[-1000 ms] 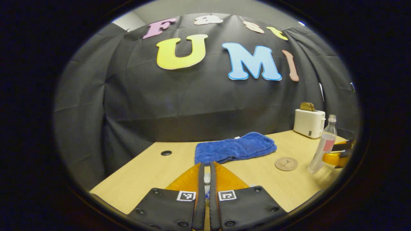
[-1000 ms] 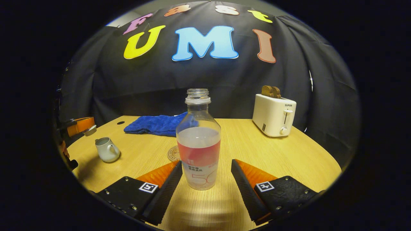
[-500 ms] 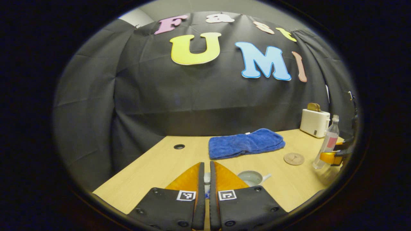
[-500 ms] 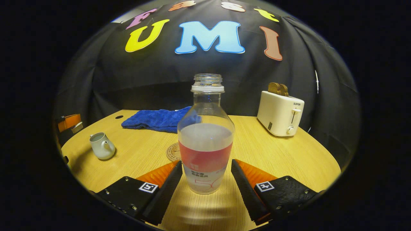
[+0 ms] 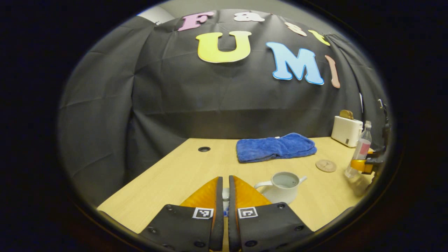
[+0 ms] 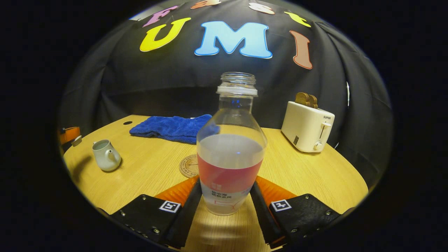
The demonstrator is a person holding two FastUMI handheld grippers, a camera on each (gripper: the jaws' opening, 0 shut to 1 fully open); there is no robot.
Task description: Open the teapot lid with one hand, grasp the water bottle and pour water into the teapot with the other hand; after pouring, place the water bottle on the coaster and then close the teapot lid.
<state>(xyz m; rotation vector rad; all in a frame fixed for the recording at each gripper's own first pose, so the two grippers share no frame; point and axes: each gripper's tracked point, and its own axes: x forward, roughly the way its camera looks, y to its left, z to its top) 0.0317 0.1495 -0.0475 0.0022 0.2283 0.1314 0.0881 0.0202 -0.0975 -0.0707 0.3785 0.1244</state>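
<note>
Closing since a second ago, my right tongs (image 6: 225, 201) are pinching the water bottle (image 6: 229, 150) for pouring; left tongs (image 5: 223, 196) are gripping the lid (image 5: 225, 194), leaving the teapot (image 5: 283, 182) open.

So the table (image 6: 308, 175) has one teapot (image 6: 105, 159), one water bottle (image 6: 229, 157), one coaster (image 6: 189, 166), one blue towel (image 6: 171, 127), one toaster (image 6: 308, 131) with two toast slices (image 6: 307, 99).

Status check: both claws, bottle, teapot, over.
Left claw shut on teapot lid. Right claw shut on water bottle, upright on table. Teapot open. Nothing between them.
</note>
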